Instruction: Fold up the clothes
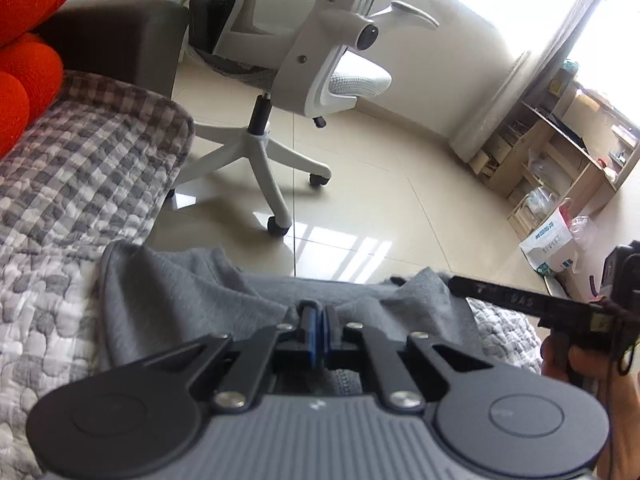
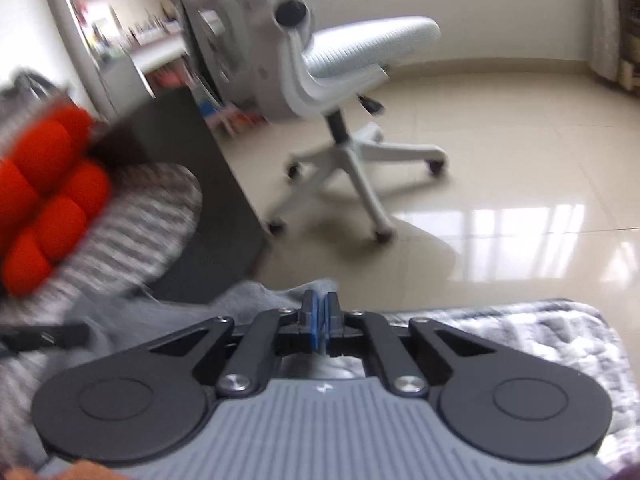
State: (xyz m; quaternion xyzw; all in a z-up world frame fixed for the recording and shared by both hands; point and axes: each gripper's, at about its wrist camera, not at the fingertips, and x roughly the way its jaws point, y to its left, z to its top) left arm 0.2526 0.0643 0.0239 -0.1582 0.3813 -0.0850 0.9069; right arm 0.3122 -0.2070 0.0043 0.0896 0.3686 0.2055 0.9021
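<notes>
Little writing can be read: the white plastic bag (image 1: pixel 554 246) on the floor at three o'clock in the left wrist view carries blue print too small to make out, and faint pale lettering runs along the black finger of the right gripper (image 1: pixel 456 280) where it enters that view from the right, also unreadable. A small pale mark sits on the ribbed gray body of each gripper, its shape unclear. The grey sweatshirt (image 1: pixel 180 296) is a soft, fleecy, plain mid-gray garment, bunched into loose folds with one raised rounded edge at nine o'clock; it lies on the gray-and-white checked quilted cover (image 1: pixel 88 168) at the front edge of the seat, spreading across the six o'clock part of the left view. The left gripper (image 1: pixel 319 314) has its blue-padded fingers pressed together on a fold of that cloth. In the right wrist view, which is blurred, the right gripper (image 2: pixel 320 304) likewise has its blue pads closed together, with gray fabric gathered at their tips, so it appears pinched on the sweatshirt. An orange-red cushion (image 1: pixel 24 68) sits at ten o'clock, a white office chair (image 1: pixel 320 60) stands on the glossy beige tiled floor (image 1: pixel 400 184) at twelve o'clock, and a wooden shelf unit (image 1: pixel 560 148) stands at two o'clock.
</notes>
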